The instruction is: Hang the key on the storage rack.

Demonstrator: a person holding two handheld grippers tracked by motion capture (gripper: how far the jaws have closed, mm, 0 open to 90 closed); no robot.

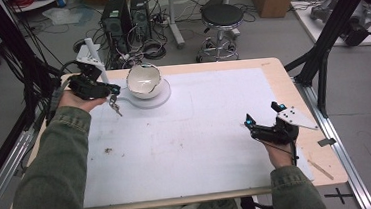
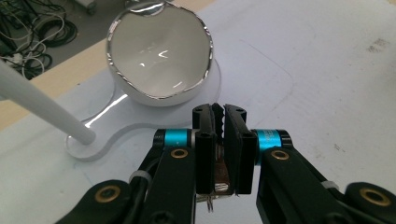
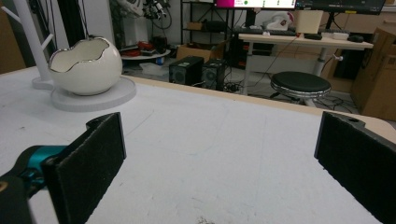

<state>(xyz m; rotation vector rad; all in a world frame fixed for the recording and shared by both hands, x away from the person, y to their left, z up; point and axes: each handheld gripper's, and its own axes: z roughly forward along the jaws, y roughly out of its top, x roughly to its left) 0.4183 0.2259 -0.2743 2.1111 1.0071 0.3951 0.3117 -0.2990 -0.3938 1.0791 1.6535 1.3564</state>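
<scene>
Your left gripper (image 1: 112, 90) is clamped on a bunch of keys (image 1: 115, 106), its jaws pressed together on a flat metal piece (image 2: 221, 176) that shows between them in the left gripper view, with the rest of the keys dangling below the tips in the high view. You hold it at the far left of the table (image 1: 271, 72), just left of the white egg-shaped bowl (image 1: 144, 81) with its jagged silver rim. That bowl stands on a white base plate (image 1: 162, 97), and a slim white post (image 2: 44, 109) rises from the left end of the same plate. In the left gripper view the bowl's open mouth lies just beyond your jaw tips. Your right gripper (image 1: 263, 116) is near the right edge of the table, well apart from the bowl, with its jaws spread wide and nothing between them; in the right gripper view they point across the white mat (image 1: 200, 128) towards the bowl at the far left.
</scene>
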